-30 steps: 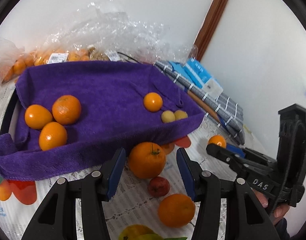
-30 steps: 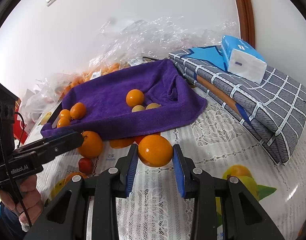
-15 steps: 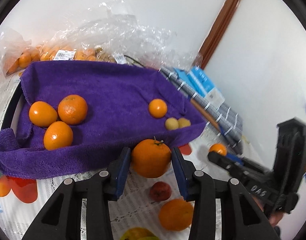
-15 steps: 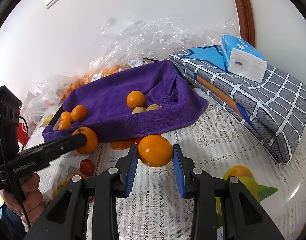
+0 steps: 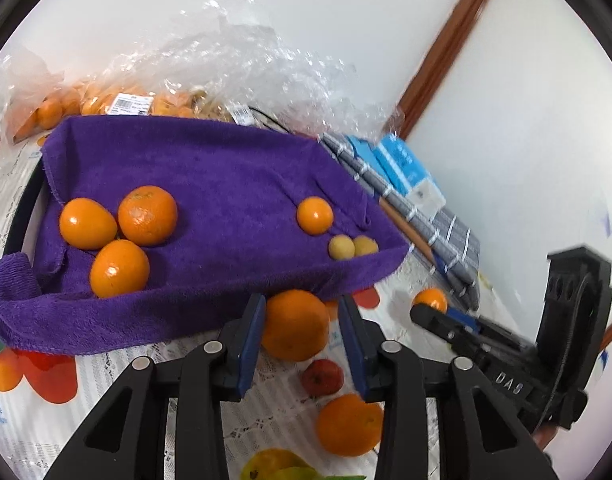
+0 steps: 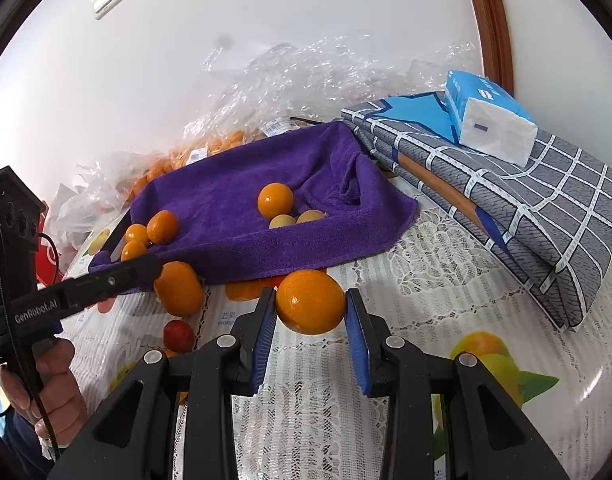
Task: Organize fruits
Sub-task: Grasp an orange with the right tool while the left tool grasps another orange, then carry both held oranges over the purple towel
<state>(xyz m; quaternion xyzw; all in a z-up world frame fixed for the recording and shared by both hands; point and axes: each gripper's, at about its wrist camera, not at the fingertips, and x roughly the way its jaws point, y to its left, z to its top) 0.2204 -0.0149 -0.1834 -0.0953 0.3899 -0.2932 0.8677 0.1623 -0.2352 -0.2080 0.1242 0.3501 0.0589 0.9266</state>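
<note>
A tray lined with a purple towel (image 5: pixel 210 184) holds three oranges at its left (image 5: pixel 118 236), one small orange (image 5: pixel 315 215) and two small yellow fruits (image 5: pixel 352 246). My left gripper (image 5: pixel 300 330) is shut on a large orange (image 5: pixel 295 325) and holds it above the table, just before the towel's near edge. My right gripper (image 6: pixel 310 308) is shut on another orange (image 6: pixel 311 301), held in front of the towel (image 6: pixel 242 200). A small red fruit (image 5: pixel 323 377) and a loose orange (image 5: pixel 349 424) lie on the tablecloth below my left gripper.
Clear plastic bags with more oranges (image 5: pixel 106 104) lie behind the tray. A folded grey checked cloth (image 6: pixel 506 200) with a blue tissue pack (image 6: pixel 488 118) lies at the right. A white lace tablecloth with fruit prints (image 6: pixel 426 280) covers the table.
My left gripper closed on the large orange and lifted it off the table toward the towel. My right gripper kept hold of its orange and stayed nearly still.
</note>
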